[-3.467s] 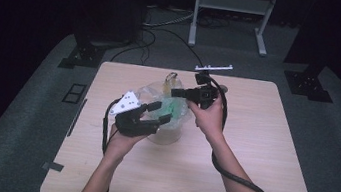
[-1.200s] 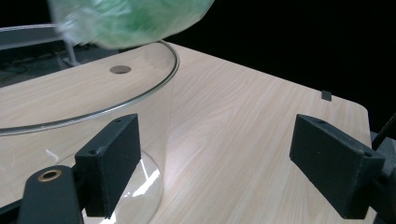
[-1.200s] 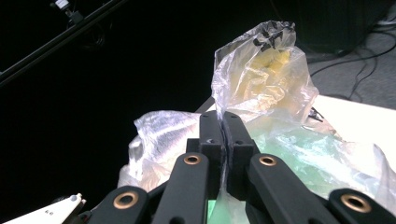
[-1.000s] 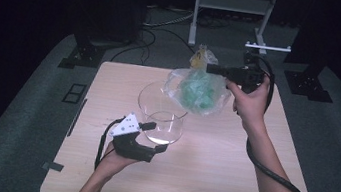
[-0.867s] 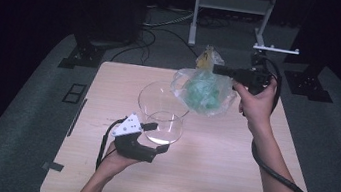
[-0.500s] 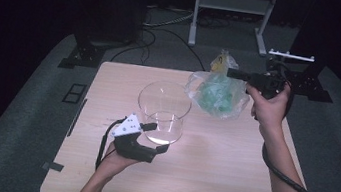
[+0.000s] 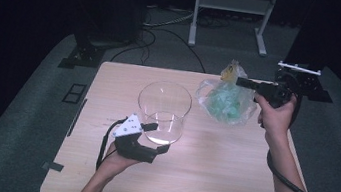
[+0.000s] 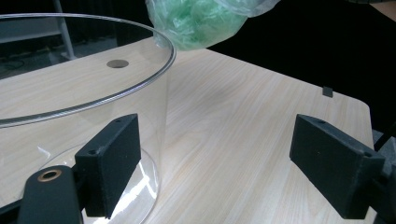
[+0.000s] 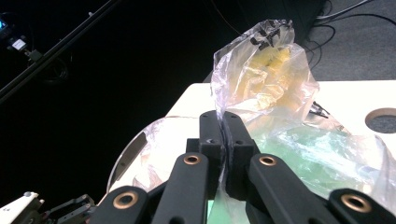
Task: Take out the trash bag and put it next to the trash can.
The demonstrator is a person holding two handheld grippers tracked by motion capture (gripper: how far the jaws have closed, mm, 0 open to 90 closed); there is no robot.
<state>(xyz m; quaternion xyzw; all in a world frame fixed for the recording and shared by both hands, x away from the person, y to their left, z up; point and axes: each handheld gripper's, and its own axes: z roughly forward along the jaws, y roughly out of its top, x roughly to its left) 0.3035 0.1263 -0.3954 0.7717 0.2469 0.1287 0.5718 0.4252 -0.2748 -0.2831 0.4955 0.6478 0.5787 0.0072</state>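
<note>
On a pale wooden table [image 7: 226, 184] in a dark room stands an empty clear glass bowl [image 7: 163, 111]; the left gripper [image 7: 158, 137], jaws wide apart, flanks its wall. The right gripper [image 7: 239, 81], jaws pinched together, holds aloft a clear plastic bag [image 7: 225, 103] of green and yellow contents; its dark print is illegible.

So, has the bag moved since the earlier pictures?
Yes. The bag, pinched by the right gripper, went from above the glass bowl toward the table's far right edge.
</note>
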